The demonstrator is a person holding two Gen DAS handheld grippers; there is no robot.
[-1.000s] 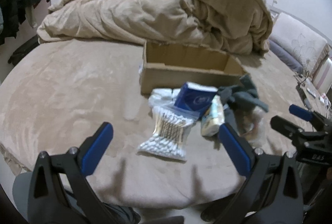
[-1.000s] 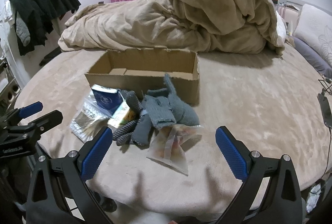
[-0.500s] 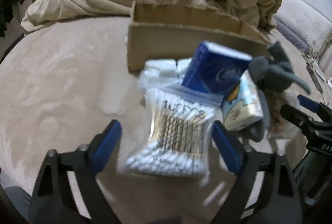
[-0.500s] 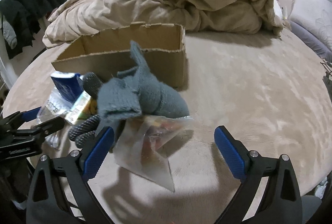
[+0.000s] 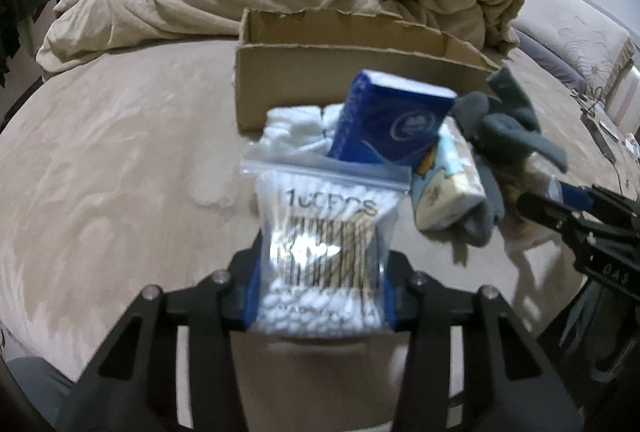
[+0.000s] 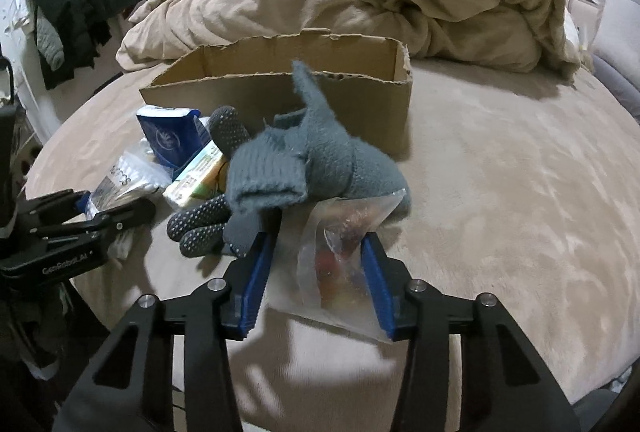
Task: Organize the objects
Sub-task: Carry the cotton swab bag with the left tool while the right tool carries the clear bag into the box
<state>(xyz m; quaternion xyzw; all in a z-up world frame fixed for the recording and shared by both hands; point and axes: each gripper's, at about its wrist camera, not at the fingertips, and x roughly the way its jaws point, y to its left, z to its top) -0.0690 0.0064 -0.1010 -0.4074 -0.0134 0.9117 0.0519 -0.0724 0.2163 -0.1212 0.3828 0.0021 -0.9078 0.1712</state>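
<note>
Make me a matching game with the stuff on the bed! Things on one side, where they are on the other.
Things:
1. cotton swab bag
2. snack bag
3. blue pack
4. cardboard box

Places:
A. behind the pile, open on top
B. between the left gripper fingers
C. leaning up, behind the swabs
D. between the right gripper fingers

Pairs: 1-B, 2-D, 3-C, 4-A

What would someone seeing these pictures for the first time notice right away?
Up close, the left gripper has its blue fingers against the sides of a clear zip bag of cotton swabs. The right gripper straddles a crumpled clear plastic bag with colourful contents, below a heap of grey knitted gloves. Behind both stands an open brown cardboard box on the beige bed.
</note>
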